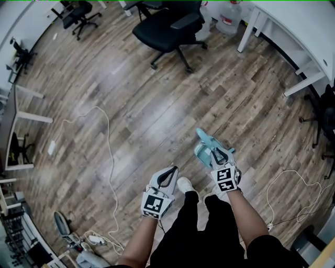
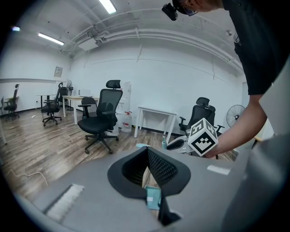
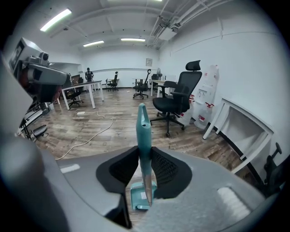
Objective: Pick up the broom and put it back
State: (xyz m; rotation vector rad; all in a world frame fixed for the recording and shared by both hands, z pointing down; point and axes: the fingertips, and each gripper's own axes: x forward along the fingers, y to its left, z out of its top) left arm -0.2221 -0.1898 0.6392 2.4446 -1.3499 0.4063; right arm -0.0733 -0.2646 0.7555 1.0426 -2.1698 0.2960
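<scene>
Black trousers (image 1: 180, 230), black short-sleeved top (image 2: 258, 41), white shoe (image 1: 184, 184); left gripper (image 1: 168, 172) and right gripper (image 1: 218, 153) grey, with black-and-white marker cubes (image 1: 155, 204).

Teal broom (image 3: 143, 129) stands upright, loop end up, clamped in right gripper (image 3: 144, 152).

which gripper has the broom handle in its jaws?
The right gripper: the teal broom handle sits clamped between its pads. The left gripper is shut on nothing.

No readable text: the white sticker (image 3: 144, 195) on the teal plastic broom (image 3: 143, 131) and the clear jug's (image 1: 230, 8) red label (image 1: 226, 21) are blurred.
</scene>
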